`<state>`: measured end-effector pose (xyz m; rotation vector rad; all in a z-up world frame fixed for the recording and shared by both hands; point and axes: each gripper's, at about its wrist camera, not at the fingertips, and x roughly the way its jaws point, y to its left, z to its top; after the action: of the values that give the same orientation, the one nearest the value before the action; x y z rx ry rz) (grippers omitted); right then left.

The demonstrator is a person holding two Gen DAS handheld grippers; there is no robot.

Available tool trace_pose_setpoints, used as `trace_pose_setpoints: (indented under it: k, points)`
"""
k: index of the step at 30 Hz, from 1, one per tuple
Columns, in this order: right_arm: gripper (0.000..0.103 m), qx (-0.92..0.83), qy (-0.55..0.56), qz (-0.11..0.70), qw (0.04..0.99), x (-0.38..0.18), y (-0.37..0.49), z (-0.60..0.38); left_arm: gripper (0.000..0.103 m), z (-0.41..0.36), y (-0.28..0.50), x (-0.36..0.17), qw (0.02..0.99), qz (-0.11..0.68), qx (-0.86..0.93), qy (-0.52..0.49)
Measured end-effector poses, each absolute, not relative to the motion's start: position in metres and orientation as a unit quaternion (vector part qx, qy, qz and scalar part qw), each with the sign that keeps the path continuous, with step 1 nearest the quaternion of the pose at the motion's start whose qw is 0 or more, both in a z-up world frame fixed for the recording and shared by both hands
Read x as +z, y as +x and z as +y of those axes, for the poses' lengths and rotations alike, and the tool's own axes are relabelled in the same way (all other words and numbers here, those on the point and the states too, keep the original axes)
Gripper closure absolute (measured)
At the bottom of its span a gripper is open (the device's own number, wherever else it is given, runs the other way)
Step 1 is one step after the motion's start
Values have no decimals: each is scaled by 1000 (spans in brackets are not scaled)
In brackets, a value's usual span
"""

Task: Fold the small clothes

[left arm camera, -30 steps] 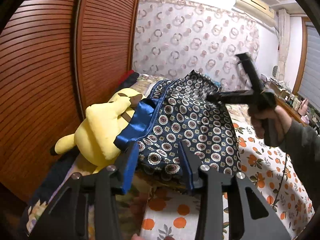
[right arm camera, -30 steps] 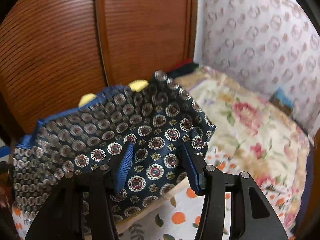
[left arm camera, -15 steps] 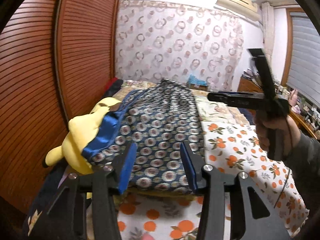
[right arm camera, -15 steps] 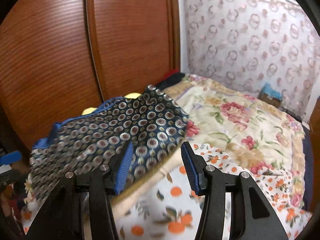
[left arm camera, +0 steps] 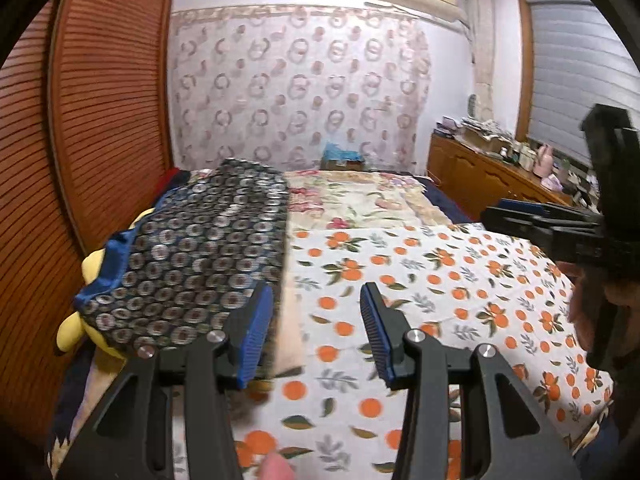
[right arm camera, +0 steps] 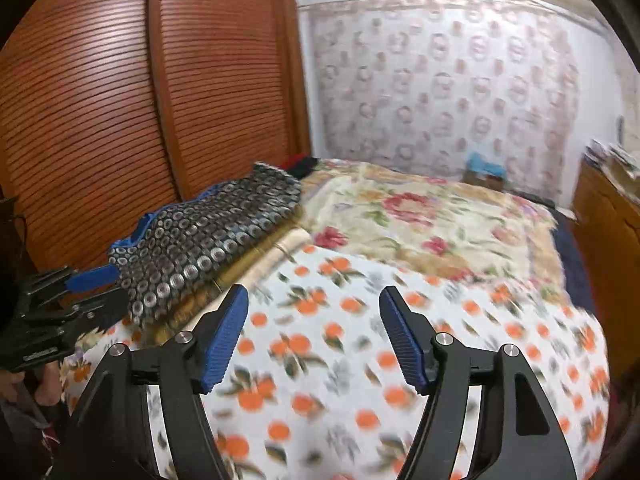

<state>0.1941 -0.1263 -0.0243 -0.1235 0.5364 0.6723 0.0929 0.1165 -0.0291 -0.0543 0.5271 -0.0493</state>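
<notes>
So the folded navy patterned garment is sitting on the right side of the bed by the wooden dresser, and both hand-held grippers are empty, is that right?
Not quite. The folded navy patterned garment lies on the left side of the bed, against the slatted wooden doors, not by the dresser, as the left wrist view shows. The left hand-held gripper and right hand-held gripper are indeed empty.

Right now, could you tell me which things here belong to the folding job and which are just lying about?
Job: patterned garment, lying on the stack at the bed's edge; left gripper, empty; right gripper, jaws opening, empty.

Lying about: yellow plush toy under the garment, orange-print sheet, floral quilt, blue box.
</notes>
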Motion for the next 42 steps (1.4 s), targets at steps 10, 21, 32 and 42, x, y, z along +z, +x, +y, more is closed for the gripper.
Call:
trace_pose_setpoints:
  k: [10, 21, 32, 42]
  points:
    - [33, 210, -27, 224, 951, -7, 123, -216, 58, 64, 84, -9, 964, 255, -70, -28]
    - [33, 148, -6, 189, 971, 15, 92, -261, 58, 56, 77, 33, 973, 219, -57, -36]
    - [33, 141, 2, 183, 973, 17, 87, -266, 58, 62, 73, 40, 975, 214, -47, -41]
    - [33, 140, 1, 183, 973, 16, 88, -267, 58, 63, 72, 36, 974, 218, -42, -39]
